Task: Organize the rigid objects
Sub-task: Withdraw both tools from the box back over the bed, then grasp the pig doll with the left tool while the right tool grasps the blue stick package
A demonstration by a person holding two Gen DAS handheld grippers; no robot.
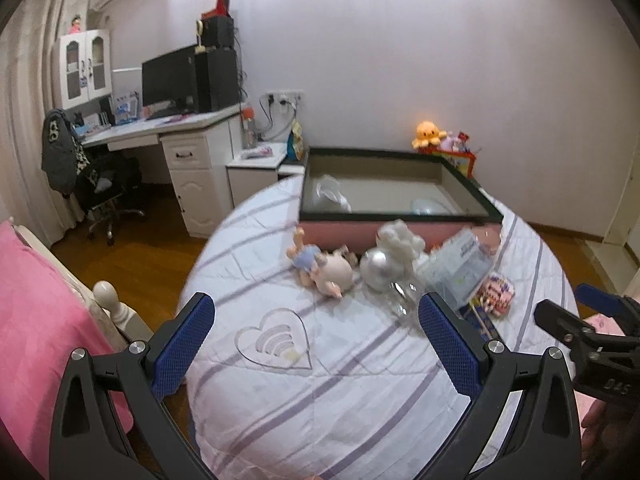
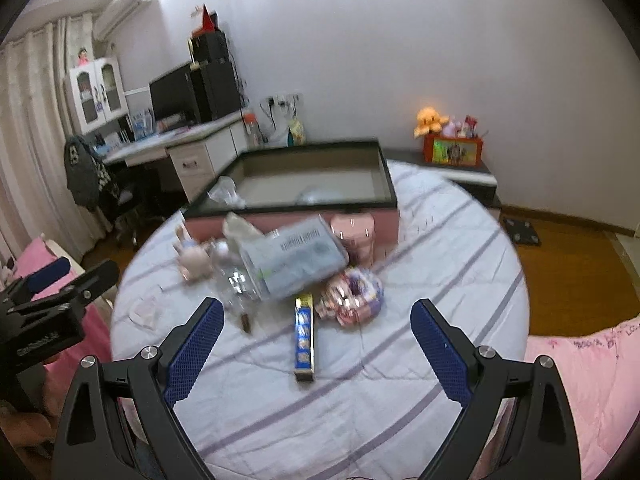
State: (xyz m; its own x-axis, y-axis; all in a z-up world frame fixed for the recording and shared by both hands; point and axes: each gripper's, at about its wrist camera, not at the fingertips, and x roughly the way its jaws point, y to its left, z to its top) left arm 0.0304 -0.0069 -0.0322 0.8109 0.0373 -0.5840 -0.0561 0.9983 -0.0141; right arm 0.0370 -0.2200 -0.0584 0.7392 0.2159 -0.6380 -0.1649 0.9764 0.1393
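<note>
Both your tongs are spread wide and empty: left gripper (image 1: 316, 340), right gripper (image 2: 318, 344). At frame centre, one blue stick-shaped box (image 2: 304, 338) lies before one clear bottle (image 2: 236, 284), one pouch (image 2: 294, 258), one pink tin (image 2: 354, 236) and one open storage box (image 2: 386, 184).

bed (image 2: 400, 280) | striped quilt; on it: storage box (image 2: 384, 196); toys; cartons

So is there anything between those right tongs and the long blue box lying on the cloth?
Nothing visible. The right tongs stand open with only bare striped cloth before the long blue box, which lies lengthwise toward them, apart from the pile behind it.
</note>
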